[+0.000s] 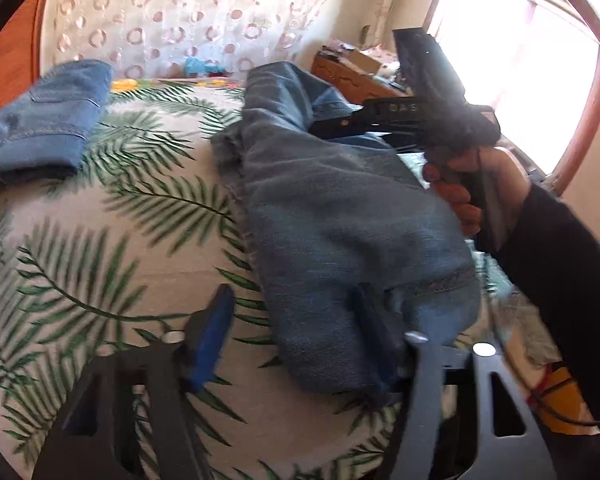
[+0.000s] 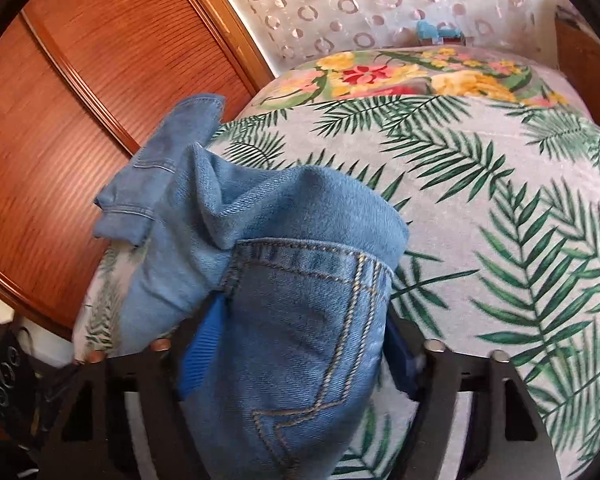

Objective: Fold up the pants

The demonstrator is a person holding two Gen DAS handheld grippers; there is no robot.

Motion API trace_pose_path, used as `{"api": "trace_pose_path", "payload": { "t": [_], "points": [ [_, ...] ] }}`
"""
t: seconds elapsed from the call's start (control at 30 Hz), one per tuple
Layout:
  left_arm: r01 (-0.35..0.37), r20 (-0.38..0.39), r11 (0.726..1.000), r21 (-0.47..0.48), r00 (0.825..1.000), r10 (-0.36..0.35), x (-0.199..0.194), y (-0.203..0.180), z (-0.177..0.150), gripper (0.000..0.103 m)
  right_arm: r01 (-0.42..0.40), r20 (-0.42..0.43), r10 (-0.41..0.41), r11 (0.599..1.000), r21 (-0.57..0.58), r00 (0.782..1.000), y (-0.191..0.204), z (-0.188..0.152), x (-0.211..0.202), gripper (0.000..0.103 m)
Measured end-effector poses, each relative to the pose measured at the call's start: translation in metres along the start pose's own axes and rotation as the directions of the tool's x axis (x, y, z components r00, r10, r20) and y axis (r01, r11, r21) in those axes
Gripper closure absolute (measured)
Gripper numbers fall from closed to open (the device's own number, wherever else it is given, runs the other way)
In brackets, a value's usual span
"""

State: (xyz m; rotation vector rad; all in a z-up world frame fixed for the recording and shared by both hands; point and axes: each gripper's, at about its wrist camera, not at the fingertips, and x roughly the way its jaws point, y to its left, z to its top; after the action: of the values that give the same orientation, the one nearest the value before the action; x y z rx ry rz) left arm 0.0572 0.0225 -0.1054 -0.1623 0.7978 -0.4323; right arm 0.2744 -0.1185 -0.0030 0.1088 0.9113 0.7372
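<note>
Blue jeans (image 1: pixel 340 220) lie crumpled on the right half of the bed, running from near me to the far side. My left gripper (image 1: pixel 293 291) stands open at their near end. Denim drapes over its right finger and its blue left pad (image 1: pixel 210 344) is clear of the cloth. A hand (image 1: pixel 460 192) holds my right gripper (image 1: pixel 332 122) at the jeans' far part. In the right wrist view, the right gripper (image 2: pixel 306 312) is shut on a thick bunch of the jeans (image 2: pixel 300 320) with a stitched pocket seam. More denim (image 1: pixel 40 120) (image 2: pixel 160 160) sits at the bed's left edge.
The bed sheet (image 1: pixel 120 220) (image 2: pixel 480 200) has a palm-leaf print, with a floral cover (image 2: pixel 400 76) at the far end. A wooden wardrobe (image 2: pixel 80 120) stands left of the bed. A patterned curtain (image 1: pixel 180 20), a cluttered wooden dresser (image 1: pixel 352 76) and a bright window (image 1: pixel 520 60) lie beyond.
</note>
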Motion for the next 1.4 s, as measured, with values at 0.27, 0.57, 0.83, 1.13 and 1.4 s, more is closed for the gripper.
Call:
{"api": "trace_pose_path", "payload": {
  "t": [0.27, 0.57, 0.83, 1.13, 1.4],
  "points": [
    [0.077, 0.014, 0.996, -0.052, 0.997, -0.077, -0.002, 0.002, -0.004, 0.075, 0.008, 0.107, -0.005, 0.999, -0.031, 0.994, 0.023, 0.000, -0.026, 0.080],
    [0.064, 0.124, 0.995, -0.071, 0.991, -0.055, -0.024, 0.025, 0.023, 0.092, 0.013, 0.259, 0.030, 0.986, -0.165, 0.966, 0.092, 0.023, -0.060, 0.081],
    [0.000, 0.272, 0.997, -0.080, 0.962, 0.022, -0.082, 0.074, 0.069, 0.092, -0.011, 0.319, 0.113, 0.953, -0.303, 0.941, 0.160, 0.074, -0.074, 0.081],
    [-0.179, 0.378, 0.967, -0.183, 0.895, 0.237, -0.170, 0.161, 0.094, 0.093, -0.164, 0.296, 0.293, 0.905, -0.391, 0.909, 0.235, 0.143, -0.017, 0.081],
    [-0.275, 0.302, 0.932, -0.235, 0.891, 0.339, -0.153, 0.231, 0.121, 0.094, -0.335, 0.272, 0.381, 0.921, -0.201, 0.884, 0.184, 0.197, 0.106, 0.081]
  ]
}}
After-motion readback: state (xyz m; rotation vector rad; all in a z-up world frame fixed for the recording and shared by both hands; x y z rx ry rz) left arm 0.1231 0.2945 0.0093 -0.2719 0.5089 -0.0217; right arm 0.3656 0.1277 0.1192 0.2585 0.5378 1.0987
